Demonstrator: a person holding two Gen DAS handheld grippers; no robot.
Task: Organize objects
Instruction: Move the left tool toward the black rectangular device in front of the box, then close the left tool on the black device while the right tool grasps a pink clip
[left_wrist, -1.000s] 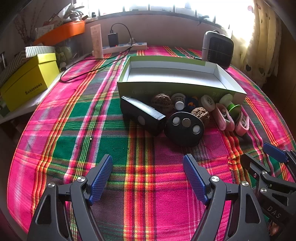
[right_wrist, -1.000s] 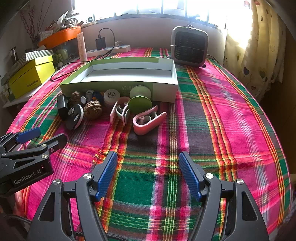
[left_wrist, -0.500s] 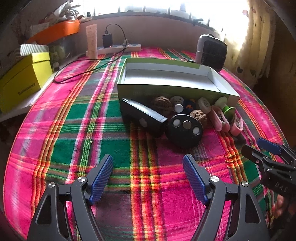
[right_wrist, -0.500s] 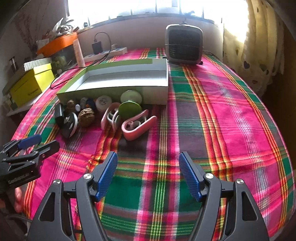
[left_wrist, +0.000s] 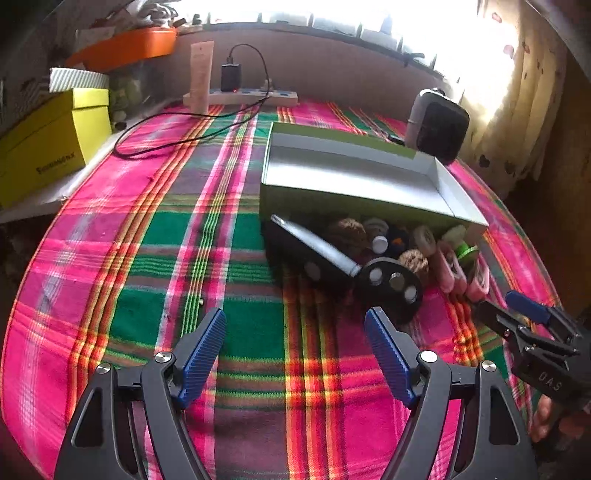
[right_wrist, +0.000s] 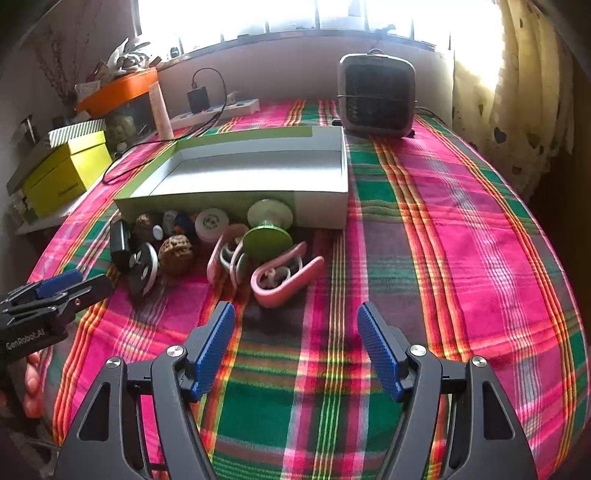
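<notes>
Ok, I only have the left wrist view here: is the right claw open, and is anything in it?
Observer: The right claw is open, with nothing between its pads.
Operator: What sits closest ahead of it?
Observer: A pink clip, lying flat on the cloth just ahead of the claw and apart from it.
Operator: And the green thing behind the clips?
Observer: That is a green spool on its side, one disc facing the claw, just in front of the box.

A pink, green and orange plaid cloth (right_wrist: 461, 229) covers the bench. The tray (right_wrist: 321, 210) is green outside, white inside. The clip (right_wrist: 284, 280) is pink, the spool (right_wrist: 267, 242) green, the claw pads (right_wrist: 212, 347) blue.
</notes>
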